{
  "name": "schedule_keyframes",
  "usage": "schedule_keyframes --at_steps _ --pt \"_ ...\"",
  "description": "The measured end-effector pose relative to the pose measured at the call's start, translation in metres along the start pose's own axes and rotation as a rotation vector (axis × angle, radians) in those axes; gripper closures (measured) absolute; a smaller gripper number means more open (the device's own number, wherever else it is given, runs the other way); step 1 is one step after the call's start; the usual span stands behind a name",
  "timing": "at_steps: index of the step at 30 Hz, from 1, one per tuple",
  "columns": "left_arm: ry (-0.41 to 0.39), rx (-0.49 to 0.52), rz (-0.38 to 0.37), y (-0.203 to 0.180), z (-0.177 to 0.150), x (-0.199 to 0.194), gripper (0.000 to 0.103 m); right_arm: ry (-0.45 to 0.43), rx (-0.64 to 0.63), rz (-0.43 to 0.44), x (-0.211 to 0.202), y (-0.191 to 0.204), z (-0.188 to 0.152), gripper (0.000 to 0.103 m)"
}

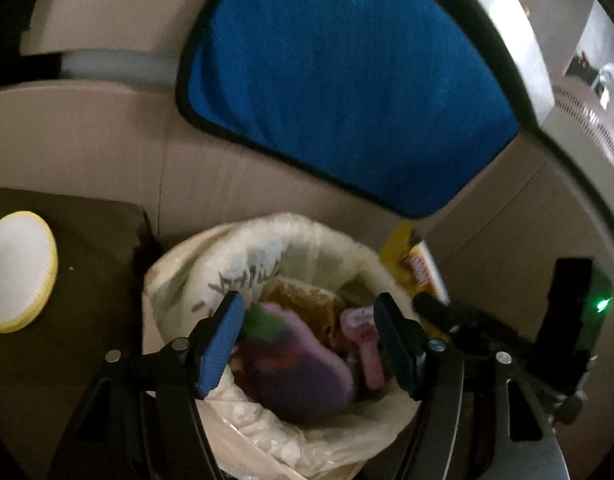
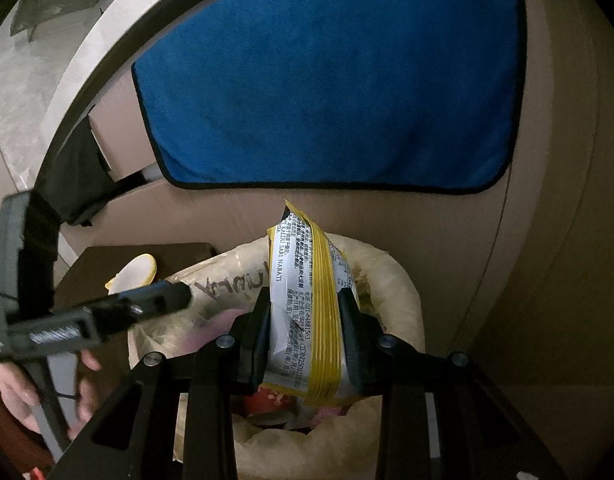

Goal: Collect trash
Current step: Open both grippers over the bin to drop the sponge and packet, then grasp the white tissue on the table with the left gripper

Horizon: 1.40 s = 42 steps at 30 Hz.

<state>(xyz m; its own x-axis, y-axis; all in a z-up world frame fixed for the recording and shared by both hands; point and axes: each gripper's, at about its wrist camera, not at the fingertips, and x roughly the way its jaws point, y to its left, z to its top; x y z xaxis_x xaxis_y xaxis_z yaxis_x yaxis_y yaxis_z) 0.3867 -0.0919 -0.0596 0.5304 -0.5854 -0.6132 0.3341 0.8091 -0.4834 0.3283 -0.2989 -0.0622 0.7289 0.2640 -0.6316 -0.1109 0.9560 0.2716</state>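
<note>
A small bin lined with a pale plastic bag (image 1: pixel 267 240) (image 2: pixel 403 292) stands against a cardboard wall. It holds trash: a purple wrapper (image 1: pixel 303 368) and a pink packet (image 1: pixel 363 340). My left gripper (image 1: pixel 307 340) is open and empty right above the bin's mouth. My right gripper (image 2: pixel 305 340) is shut on a yellow and white snack wrapper (image 2: pixel 307 300) and holds it upright over the bin. That wrapper also shows at the bin's right rim in the left wrist view (image 1: pixel 419 268). The left gripper shows at the left of the right wrist view (image 2: pixel 147 304).
A blue cloth with a black edge (image 1: pixel 339 80) (image 2: pixel 331 80) hangs on the cardboard behind the bin. A dark box (image 1: pixel 83 240) left of the bin carries a white disc with a yellow rim (image 1: pixel 19 272) (image 2: pixel 133 272).
</note>
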Motion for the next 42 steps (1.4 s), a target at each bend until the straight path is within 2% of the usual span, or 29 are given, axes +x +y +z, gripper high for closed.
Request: schedule_keyframes --at_steps 3,5,7,11,16,19,22,25,28,30,33,35,37,39,42 --pt "-0.049 0.012 0.042 0.000 0.004 -0.016 0.035 0.004 0.016 0.014 0.003 0.001 -0.001 0.070" --pt "-0.094 0.048 0.109 0.000 0.002 -0.035 0.035 0.007 0.026 0.027 0.006 0.004 -0.002 0.069" --pt "-0.134 0.103 0.215 -0.001 -0.006 -0.055 0.035 0.008 0.029 0.023 0.008 0.007 -0.002 0.060" --pt "-0.126 0.143 0.295 0.016 -0.023 -0.085 0.035 0.002 0.020 0.008 0.004 0.012 0.000 0.056" --pt "-0.142 0.099 0.428 0.067 -0.046 -0.139 0.036 -0.024 -0.023 -0.040 -0.007 0.026 0.000 0.056" --pt "-0.146 0.033 0.466 0.105 -0.059 -0.173 0.036 -0.017 -0.080 -0.040 -0.012 0.045 -0.002 0.056" --pt "-0.153 -0.059 0.485 0.149 -0.070 -0.205 0.036 -0.015 -0.131 -0.008 -0.013 0.069 -0.005 0.056" --pt "-0.169 -0.175 0.456 0.194 -0.079 -0.233 0.036 -0.009 -0.172 0.049 -0.011 0.096 -0.008 0.056" --pt "-0.176 -0.258 0.431 0.228 -0.086 -0.246 0.036 0.013 -0.214 0.111 -0.004 0.127 -0.012 0.056" --pt "-0.149 -0.292 0.405 0.247 -0.090 -0.247 0.036 0.026 -0.249 0.143 0.002 0.149 -0.016 0.056" --pt "-0.090 -0.240 0.392 0.250 -0.098 -0.236 0.036 0.042 -0.299 0.178 0.011 0.178 -0.022 0.056" --pt "-0.049 -0.158 0.412 0.244 -0.102 -0.225 0.039 0.063 -0.329 0.202 0.022 0.196 -0.028 0.056" --pt "-0.012 -0.067 0.465 0.235 -0.105 -0.211 0.043 0.087 -0.342 0.211 0.032 0.208 -0.032 0.056" --pt "0.003 -0.032 0.494 0.234 -0.106 -0.206 0.045 0.114 -0.357 0.209 0.044 0.218 -0.037 0.056" --pt "0.009 -0.048 0.499 0.237 -0.107 -0.200 0.050 0.137 -0.379 0.206 0.055 0.227 -0.042 0.056"
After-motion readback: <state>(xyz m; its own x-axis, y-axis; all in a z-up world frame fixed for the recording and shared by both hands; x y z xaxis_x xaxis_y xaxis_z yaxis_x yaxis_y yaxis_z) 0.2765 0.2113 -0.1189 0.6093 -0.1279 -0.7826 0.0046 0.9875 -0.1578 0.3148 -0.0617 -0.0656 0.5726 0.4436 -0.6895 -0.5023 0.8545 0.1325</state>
